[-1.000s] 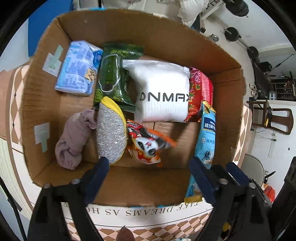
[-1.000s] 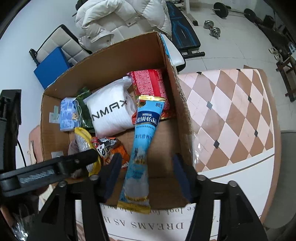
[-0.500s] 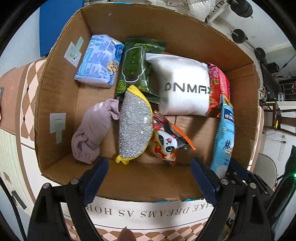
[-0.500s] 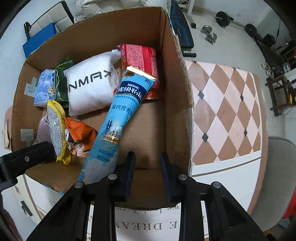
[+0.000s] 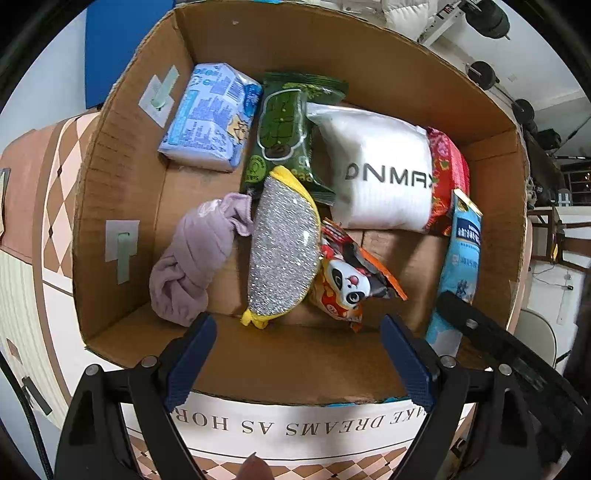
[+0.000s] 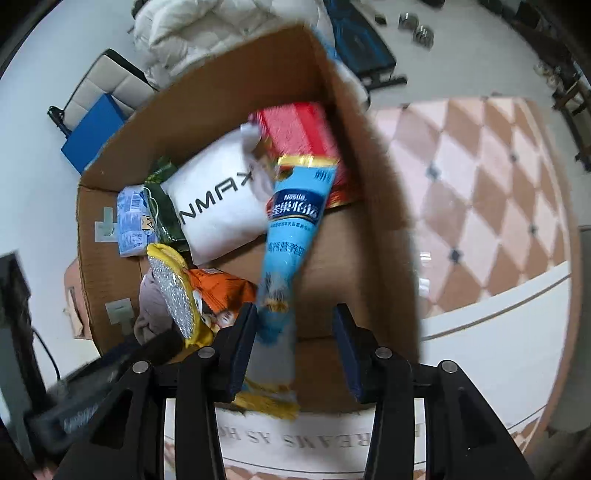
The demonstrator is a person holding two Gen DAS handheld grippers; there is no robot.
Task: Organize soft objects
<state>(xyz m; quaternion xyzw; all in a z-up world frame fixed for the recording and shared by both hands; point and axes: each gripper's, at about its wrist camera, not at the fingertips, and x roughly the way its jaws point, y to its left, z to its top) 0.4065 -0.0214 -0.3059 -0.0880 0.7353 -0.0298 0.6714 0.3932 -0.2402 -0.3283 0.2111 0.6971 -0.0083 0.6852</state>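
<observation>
A cardboard box [image 5: 122, 155] holds soft things: a blue tissue pack [image 5: 210, 118], a green wipes pack [image 5: 288, 129], a white ONMAX bag [image 5: 384, 170], a red pack [image 5: 448, 173], a mauve knotted cloth [image 5: 195, 254], a silver-and-yellow scrubber [image 5: 282, 247], a panda snack bag [image 5: 347, 288] and a long blue Nestle pouch [image 6: 291, 229] leaning on the near wall at the right. My left gripper [image 5: 297, 354] is open above the box's near wall. My right gripper [image 6: 293, 332] is open, its jaws either side of the pouch's lower end.
The box [image 6: 369, 192] stands on a checkered tablecloth [image 6: 491, 184] with printed words at its front edge. A white jacket [image 6: 207, 26], a blue panel [image 6: 92, 144] and gym weights [image 5: 484, 74] lie beyond the table.
My right gripper was open, shut half a second ago, and has opened again while moving; the blue pouch stays leaning in the box. My left gripper moved slightly closer over the box.
</observation>
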